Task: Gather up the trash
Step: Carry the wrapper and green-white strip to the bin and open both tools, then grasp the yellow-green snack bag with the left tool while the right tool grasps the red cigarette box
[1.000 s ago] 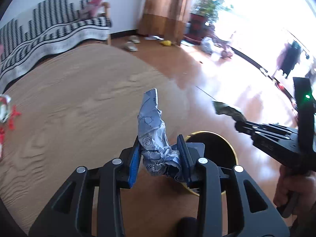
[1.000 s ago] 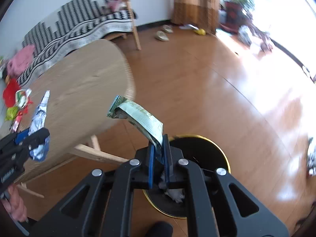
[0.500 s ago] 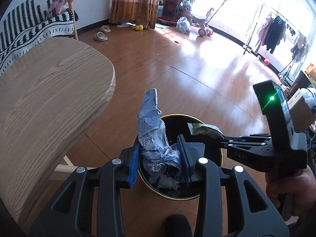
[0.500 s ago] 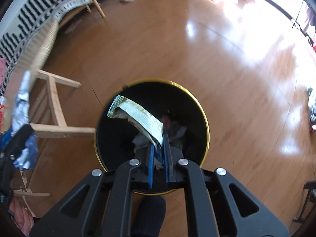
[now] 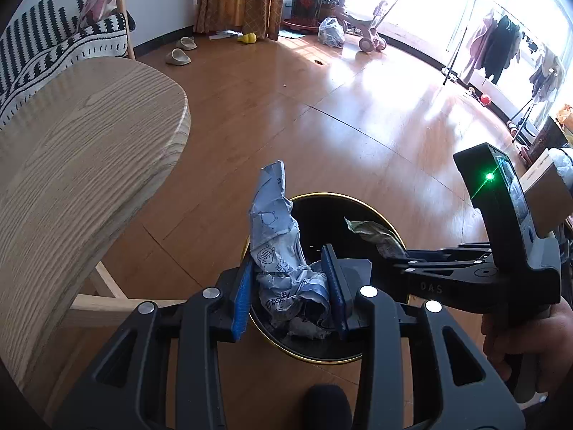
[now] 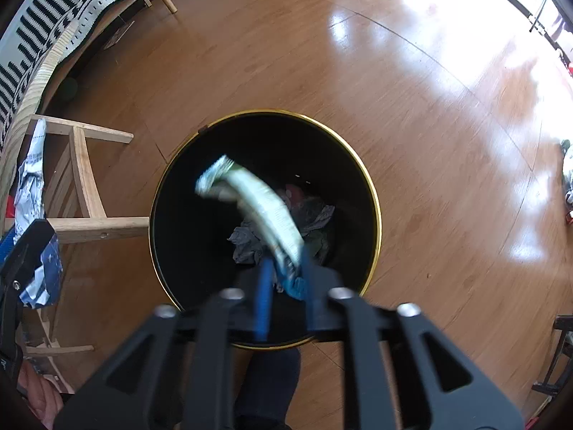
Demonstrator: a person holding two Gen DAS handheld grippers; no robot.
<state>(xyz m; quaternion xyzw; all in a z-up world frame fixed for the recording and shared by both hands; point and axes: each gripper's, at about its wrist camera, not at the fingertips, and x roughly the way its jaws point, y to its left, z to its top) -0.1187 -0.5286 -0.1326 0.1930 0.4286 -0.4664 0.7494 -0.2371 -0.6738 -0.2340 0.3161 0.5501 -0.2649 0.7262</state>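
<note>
1. Glossy wooden flooring [image 6: 376, 82] fills both views, with a round-edged pale wooden table [image 5: 82, 165] at the left and a sofa under a black-and-white patterned throw [image 5: 43, 50] behind it.
2. A black waste bin with a gold rim [image 6: 372, 193] is seen on the floor just beside the table, directly below both grippers; crumpled trash [image 6: 315, 215] is already gathered at its bottom, so part of the collecting is judged done.
3. The right gripper [image 6: 284, 286] is held over the bin mouth. Its jaws have just been opening and now stand spread, and a pale green-and-white wrapper [image 6: 258, 204], blurred, is seen between them, apparently slipping free toward the bin.
4. The left gripper [image 5: 288, 286] is held at the bin's near rim, its jaws pinching a crumpled blue-and-white printed wrapper [image 5: 275, 247], which stands upright above the pads; its release is judged to be the step left.
5. Whether more trash is left elsewhere cannot be told from these views.
6. Printed characters and a round emblem are seen on the blue-and-white wrapper but cannot be read; embossed letters resembling "DAS" are made out on the right gripper's body in the left wrist view.
</note>
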